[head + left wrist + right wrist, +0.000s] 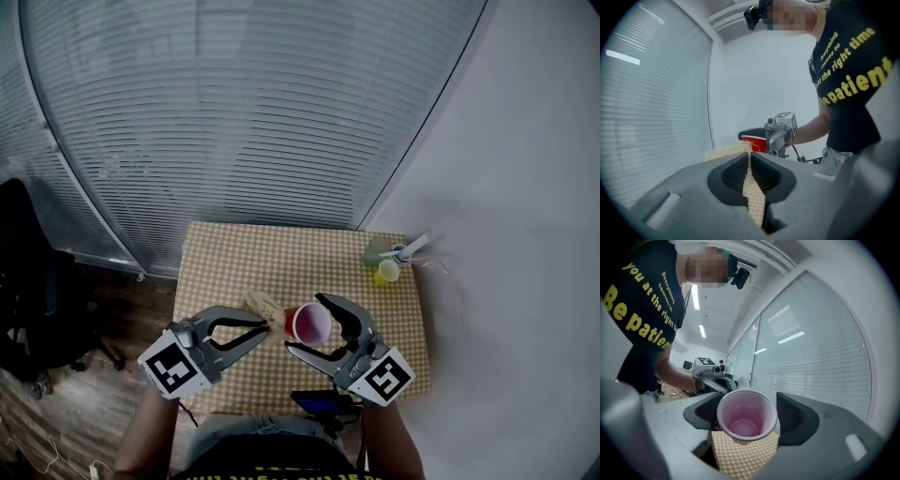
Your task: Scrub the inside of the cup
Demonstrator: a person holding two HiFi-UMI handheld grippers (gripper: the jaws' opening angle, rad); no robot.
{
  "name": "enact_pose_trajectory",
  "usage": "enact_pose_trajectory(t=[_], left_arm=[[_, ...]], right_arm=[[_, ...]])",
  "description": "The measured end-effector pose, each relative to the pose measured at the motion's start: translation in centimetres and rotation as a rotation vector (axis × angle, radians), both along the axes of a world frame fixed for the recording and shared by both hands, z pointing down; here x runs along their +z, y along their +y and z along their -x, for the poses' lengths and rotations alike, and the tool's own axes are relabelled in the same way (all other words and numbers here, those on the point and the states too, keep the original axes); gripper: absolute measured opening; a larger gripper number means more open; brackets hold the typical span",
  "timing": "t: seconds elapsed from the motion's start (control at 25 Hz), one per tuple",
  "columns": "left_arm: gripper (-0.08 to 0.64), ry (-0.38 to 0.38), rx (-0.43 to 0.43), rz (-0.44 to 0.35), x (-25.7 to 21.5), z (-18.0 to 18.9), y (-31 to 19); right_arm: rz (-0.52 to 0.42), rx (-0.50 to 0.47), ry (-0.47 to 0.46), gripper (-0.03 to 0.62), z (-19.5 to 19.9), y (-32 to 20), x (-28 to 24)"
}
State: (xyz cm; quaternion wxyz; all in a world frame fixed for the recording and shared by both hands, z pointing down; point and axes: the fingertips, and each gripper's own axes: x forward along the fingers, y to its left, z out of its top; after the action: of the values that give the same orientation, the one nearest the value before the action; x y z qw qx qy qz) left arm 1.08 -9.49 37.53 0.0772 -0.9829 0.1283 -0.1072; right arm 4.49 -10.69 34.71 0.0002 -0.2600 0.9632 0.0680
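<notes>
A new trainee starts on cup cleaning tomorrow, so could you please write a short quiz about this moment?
1. True or false: the right hand-held gripper is shut on the red cup.
2. Multiple choice: inside the cup there is A) a sponge, B) nothing, C) a spoon.
3. In a few words: what does the left hand-held gripper pinch?

Key
1. True: the cup sits clamped between its jaws, its mouth towards the gripper's camera.
2. B: only the bare pink inside shows.
3. A beige fibrous scrubber, held beside the cup, not yet in it.
</notes>
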Motion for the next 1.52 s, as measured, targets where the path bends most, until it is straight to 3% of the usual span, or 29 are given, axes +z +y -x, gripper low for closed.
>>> enact_pose_trajectory(t=[0.36, 0.72, 1.24, 1.52], left_arm=[[0.017, 0.044, -0.007, 0.053, 0.3, 0.6, -0.8], [0.017, 0.087, -0.003, 0.018, -1.7, 0.7, -0.9], [0.017, 0.075, -0.047, 0.090, 1.3, 1.3, -2.0], [0.017, 0.107, -0.046, 0.095, 0.6, 1.3, -2.1]], right_arm=[[0.000, -0.012, -0.007, 0.373, 0.2, 0.1, -0.5], [0.011, -0.031, 0.006, 0.373, 1.0, 0.4, 0.7], [-0.007, -0.041, -0.035, 0.373, 0.7, 0.8, -1.0], [0.005, -0.038, -0.029, 0.373, 0.6, 0.7, -0.7]])
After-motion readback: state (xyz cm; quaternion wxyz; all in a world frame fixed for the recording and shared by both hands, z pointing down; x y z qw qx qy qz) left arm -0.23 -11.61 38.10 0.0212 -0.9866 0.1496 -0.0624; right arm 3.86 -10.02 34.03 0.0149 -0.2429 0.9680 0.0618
